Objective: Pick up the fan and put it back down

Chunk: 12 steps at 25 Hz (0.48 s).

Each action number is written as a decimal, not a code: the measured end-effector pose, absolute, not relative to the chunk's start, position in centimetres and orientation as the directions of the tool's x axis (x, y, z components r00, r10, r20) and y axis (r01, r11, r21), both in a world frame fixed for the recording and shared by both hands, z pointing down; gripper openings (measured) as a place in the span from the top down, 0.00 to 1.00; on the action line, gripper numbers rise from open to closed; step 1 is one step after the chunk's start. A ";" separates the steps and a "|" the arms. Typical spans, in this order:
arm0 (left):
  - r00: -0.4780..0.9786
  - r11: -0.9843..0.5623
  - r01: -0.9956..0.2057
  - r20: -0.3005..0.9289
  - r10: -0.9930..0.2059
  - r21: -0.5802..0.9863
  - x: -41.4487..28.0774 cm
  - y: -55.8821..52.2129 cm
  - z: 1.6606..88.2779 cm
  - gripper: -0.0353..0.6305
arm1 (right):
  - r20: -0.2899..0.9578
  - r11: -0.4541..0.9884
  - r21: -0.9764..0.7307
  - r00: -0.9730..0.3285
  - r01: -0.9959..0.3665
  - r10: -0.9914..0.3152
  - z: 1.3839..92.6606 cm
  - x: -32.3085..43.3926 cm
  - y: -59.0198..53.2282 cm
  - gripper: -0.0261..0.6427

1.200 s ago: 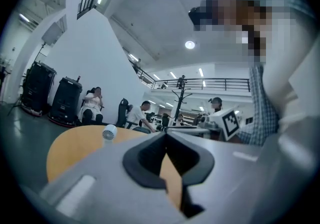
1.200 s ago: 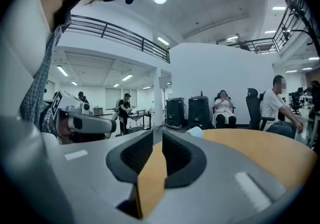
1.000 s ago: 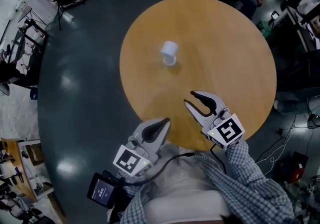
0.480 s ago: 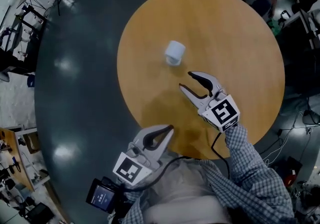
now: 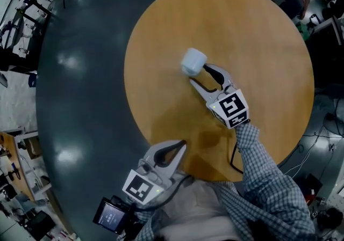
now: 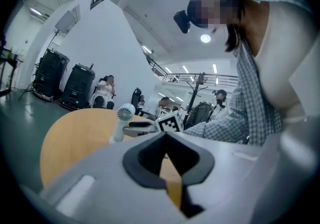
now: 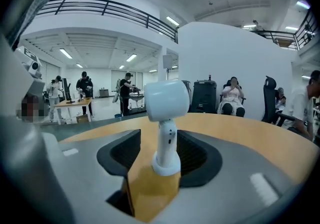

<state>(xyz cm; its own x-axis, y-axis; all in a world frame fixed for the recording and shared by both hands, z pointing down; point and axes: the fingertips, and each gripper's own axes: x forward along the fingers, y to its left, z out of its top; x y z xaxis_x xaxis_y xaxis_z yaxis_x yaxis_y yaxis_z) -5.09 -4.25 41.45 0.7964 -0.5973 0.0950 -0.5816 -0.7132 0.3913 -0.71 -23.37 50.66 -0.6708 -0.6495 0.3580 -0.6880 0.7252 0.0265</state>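
Looking at a small white plastic fan (image 7: pixel 165 118), drum-shaped head on a slim stem and ringed round foot, standing upright on the smooth, round, tan wooden table (image 5: pixel 258 46). Seeing its stem sitting between the ribbed black pads of the grey right gripper (image 5: pixel 200 73), jaws opening wide, pads clear of it. Noting the grey left gripper (image 5: pixel 180 145) hanging at the table's near edge, jaws closed together, empty.
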 end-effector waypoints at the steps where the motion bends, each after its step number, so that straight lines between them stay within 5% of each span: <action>1: 0.798 -0.713 -0.580 0.100 -0.594 0.393 -4.1 -5.1 41.5 0.95 | 0.361 0.727 0.026 -0.671 -0.687 -0.647 50.9 0.0 -24.6 0.63; 12: 0.781 -0.681 -0.607 0.152 -0.605 0.409 -3.0 -7.8 44.3 0.95 | 0.318 0.760 0.046 -0.711 -0.649 -0.627 52.1 -1.7 -30.9 0.68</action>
<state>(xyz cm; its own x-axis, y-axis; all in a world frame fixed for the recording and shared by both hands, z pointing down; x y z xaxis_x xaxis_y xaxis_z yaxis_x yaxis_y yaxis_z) -2.98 -7.78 44.30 0.7814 -0.6051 0.1524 -0.6073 -0.6813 0.4087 -1.68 -30.91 52.12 -0.7113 -0.6270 0.3178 -0.6488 0.7596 0.0464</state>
